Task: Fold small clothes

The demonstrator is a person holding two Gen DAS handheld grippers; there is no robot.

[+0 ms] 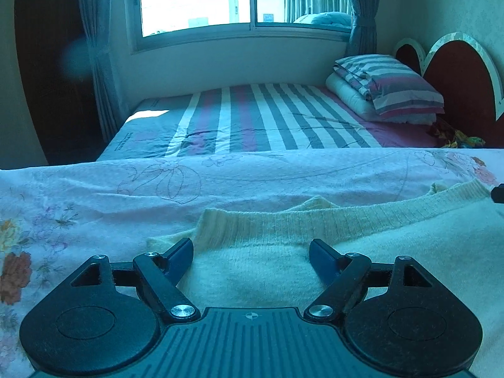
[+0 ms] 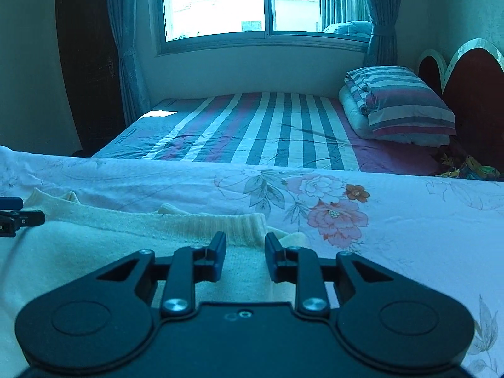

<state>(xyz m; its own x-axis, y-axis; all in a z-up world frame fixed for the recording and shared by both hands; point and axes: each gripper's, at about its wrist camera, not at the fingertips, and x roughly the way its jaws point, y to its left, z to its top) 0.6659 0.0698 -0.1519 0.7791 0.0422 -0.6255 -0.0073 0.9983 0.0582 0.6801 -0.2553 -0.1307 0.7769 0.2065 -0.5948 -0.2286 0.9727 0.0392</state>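
A cream knit sweater (image 1: 283,252) lies flat on a floral sheet (image 1: 94,195), its ribbed hem toward the far side. My left gripper (image 1: 251,245) is open, its jaws wide apart over the sweater's left hem corner. In the right wrist view the same sweater (image 2: 94,245) lies to the left and below. My right gripper (image 2: 245,241) is open with a narrower gap, its fingers over the right hem corner (image 2: 249,222). The left gripper's tip (image 2: 12,217) shows at the left edge of the right wrist view. Neither gripper holds fabric.
The floral sheet (image 2: 393,220) covers the near surface. Beyond it stands a bed with a striped sheet (image 1: 267,116), and a folded quilt with a striped pillow (image 1: 390,88) by a red headboard (image 1: 460,75). A window (image 1: 220,0) and curtains are behind.
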